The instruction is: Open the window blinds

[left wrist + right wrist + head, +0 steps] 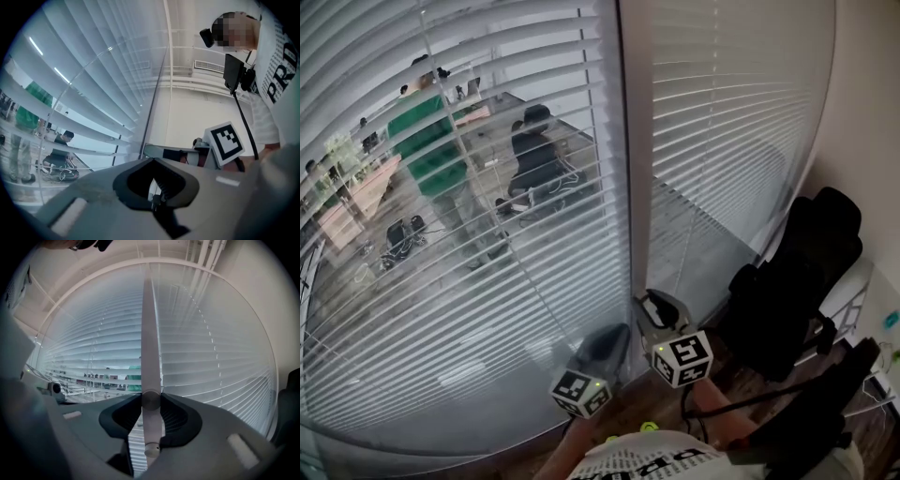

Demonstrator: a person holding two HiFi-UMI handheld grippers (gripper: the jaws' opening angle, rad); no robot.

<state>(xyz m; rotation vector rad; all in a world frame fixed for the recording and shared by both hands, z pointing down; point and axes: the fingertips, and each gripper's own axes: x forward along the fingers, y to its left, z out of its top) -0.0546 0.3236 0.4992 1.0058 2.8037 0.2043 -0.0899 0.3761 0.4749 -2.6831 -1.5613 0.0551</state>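
- Two grippers are held low and close together at the bottom edge of the window, in front of the foot of the window post (637, 187). Both are angled up towards the glass, and the person's forearms come in from the bottom edge of the head view.
- The right gripper (151, 427) has its jaws closed round a white tilt wand (149, 333). The wand stands upright between the pads, with its rounded end just below them, and runs straight up in front of the slats.
- The left gripper (154, 199) sits just left of and below the right one. Its jaw tips meet, pinching what may be a thin pale wand (153, 187). Too little of it shows to be sure.
- The window blinds (487, 281) hang fully down on both sides of the post. The left blind's slats are tilted enough to show an office beyond, where a person in green (431, 141) is standing. The right blind's slats look more nearly closed.
- A black office chair (797, 281) stands by the window's right corner, near the right gripper.
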